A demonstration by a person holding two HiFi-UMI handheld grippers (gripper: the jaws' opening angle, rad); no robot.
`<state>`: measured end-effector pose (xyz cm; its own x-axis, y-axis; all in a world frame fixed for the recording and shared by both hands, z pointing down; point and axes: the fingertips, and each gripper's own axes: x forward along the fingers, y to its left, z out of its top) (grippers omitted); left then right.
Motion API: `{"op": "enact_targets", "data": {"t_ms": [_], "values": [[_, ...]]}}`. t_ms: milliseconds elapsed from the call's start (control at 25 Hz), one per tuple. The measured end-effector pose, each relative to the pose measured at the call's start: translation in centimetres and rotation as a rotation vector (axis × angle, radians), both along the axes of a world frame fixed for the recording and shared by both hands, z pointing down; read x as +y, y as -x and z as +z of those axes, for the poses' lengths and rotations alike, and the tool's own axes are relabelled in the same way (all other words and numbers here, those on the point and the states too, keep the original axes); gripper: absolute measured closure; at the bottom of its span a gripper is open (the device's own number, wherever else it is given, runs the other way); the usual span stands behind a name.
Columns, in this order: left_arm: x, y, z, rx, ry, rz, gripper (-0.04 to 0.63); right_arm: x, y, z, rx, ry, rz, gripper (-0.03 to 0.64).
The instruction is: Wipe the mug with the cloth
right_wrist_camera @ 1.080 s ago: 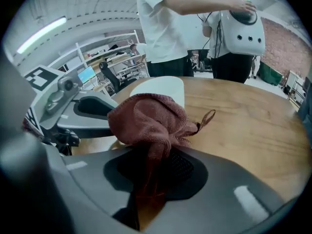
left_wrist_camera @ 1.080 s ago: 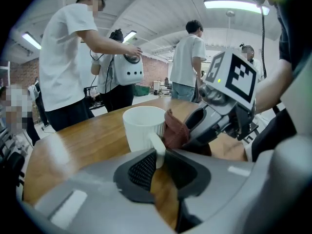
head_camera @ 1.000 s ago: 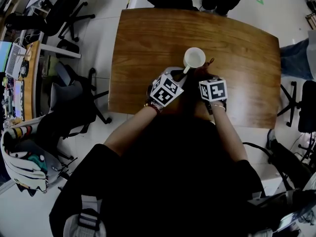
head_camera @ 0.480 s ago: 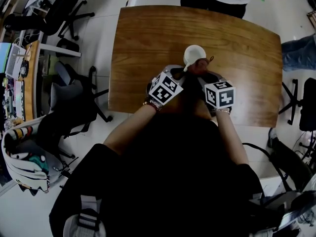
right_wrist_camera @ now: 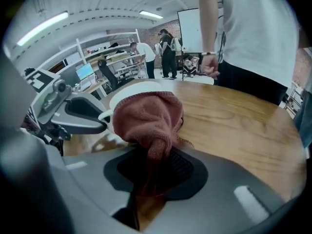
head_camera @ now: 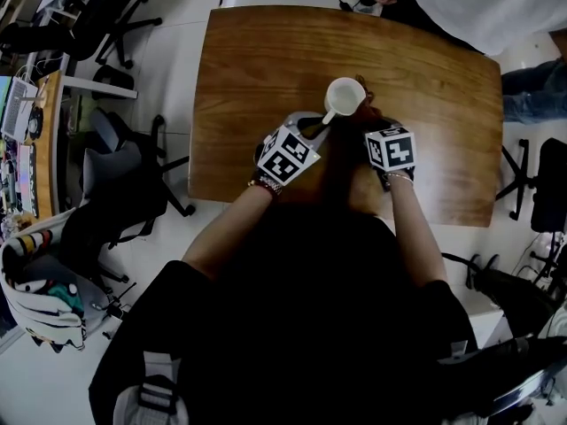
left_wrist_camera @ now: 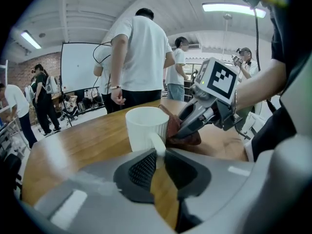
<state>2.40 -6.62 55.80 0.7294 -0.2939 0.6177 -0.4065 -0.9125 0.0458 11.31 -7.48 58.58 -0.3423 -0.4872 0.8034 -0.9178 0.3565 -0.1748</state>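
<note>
Left hand-held gripper (left_wrist_camera: 157,155) pinches the mug (left_wrist_camera: 145,123) handle, I read from its view. Right hand-held gripper (right_wrist_camera: 155,167) clamps red cloth (right_wrist_camera: 151,113) against mug's side, mid tabletop (head_camera: 266,60). Head view barely shows cloth.

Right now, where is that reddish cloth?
In the right gripper view the cloth is pinched in the right gripper and draped against the mug, on the side away from its handle, which the left gripper holds.
</note>
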Motion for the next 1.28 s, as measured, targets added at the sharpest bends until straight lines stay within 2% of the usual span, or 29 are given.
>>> {"op": "enact_targets", "data": {"t_ms": [120,440,1080,1280], "values": [[-0.5,0.6,-0.1,0.005,-0.01,-0.015,0.532,0.0,0.2,-0.3,-0.009,-0.008,-0.003,0.511],[-2.7,2.9,-0.2,0.018,-0.019,-0.077,0.532,-2.4,-0.8,-4.9,-0.079,-0.133,-0.028,0.512],[-6.7,5.2,-0.3,-0.001,-0.025,-0.154,0.541,-4.6,1.1,-5.2,-0.212,-0.152,-0.137,0.512],[-8.7,5.3,-0.3,-0.026,-0.042,-0.147,0.551,-4.2,1.1,-4.9,-0.227,-0.139,-0.152,0.511]]}}
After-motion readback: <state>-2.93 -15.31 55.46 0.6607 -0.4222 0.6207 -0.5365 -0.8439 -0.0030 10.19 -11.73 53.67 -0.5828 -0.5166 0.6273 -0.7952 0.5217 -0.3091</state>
